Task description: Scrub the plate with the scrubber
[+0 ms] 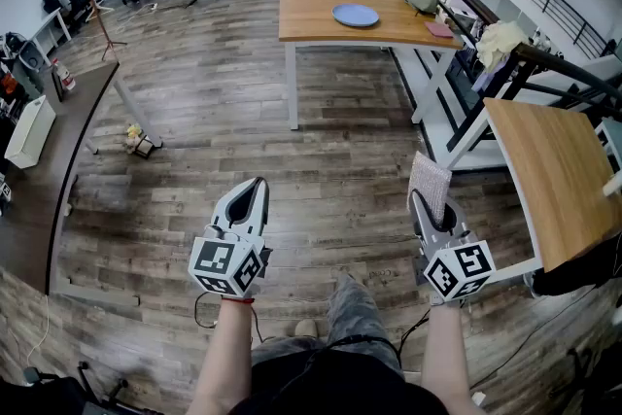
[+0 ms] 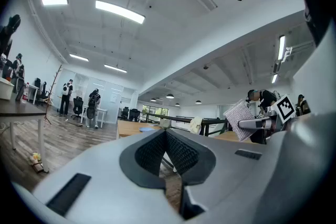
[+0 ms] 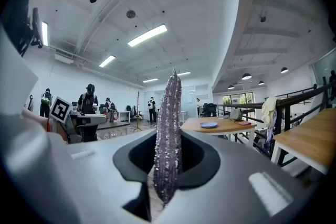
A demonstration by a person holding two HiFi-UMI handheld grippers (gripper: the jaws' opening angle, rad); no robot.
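Glinting, perhaps knitted scrubber point(image 3: 169, 113), right tongs point(image 3: 167, 161)

Nothing legible anywhere — only black-and-white square markers point(image 1: 216, 259) on the left gripper point(image 1: 258, 187) and right gripper point(image 1: 420, 201).

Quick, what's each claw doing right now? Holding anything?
Left claw: closed, nothing in it.
Right claw: closed on the scrubber.
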